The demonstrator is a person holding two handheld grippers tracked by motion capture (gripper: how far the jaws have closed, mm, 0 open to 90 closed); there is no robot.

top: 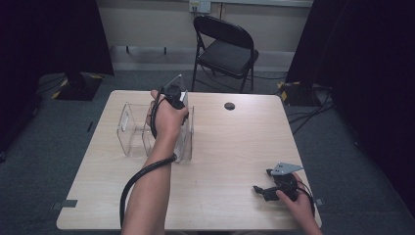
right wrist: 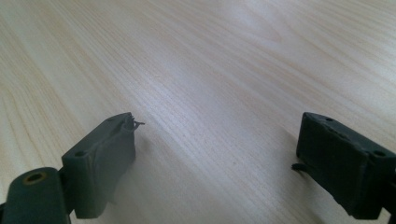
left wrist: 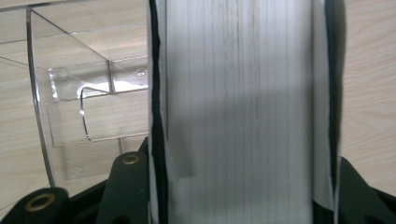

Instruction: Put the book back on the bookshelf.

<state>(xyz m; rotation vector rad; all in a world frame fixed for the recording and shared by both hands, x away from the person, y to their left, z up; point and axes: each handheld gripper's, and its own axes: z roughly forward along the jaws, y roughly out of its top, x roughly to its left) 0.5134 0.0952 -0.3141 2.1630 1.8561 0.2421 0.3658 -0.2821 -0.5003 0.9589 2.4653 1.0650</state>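
A thick white book (left wrist: 243, 107) with thin dark covers sits between the two black jaws of the left gripper (top: 182, 108), which are closed on its two covers. In the left gripper view the block of white page edges faces the camera, finely lined along its length, with a dark cover edge running down each side. Its long axis runs straight away from the gripper, from the bottom of that view to the top. In the high view the book is mostly hidden behind the person's left hand (top: 168, 117), so its tilt against the table cannot be told there.

The book is at the right end of a clear plastic box-shaped organiser with upright dividers (top: 134, 128), which stands on the left half of the pale wooden table (top: 235, 147). One clear wall with a curved cut-out shows just beside the book in the left gripper view.

The right gripper (top: 261, 191) rests low over the table near its front right corner, well apart from the book. Its jaws stand wide with only bare wood between them.
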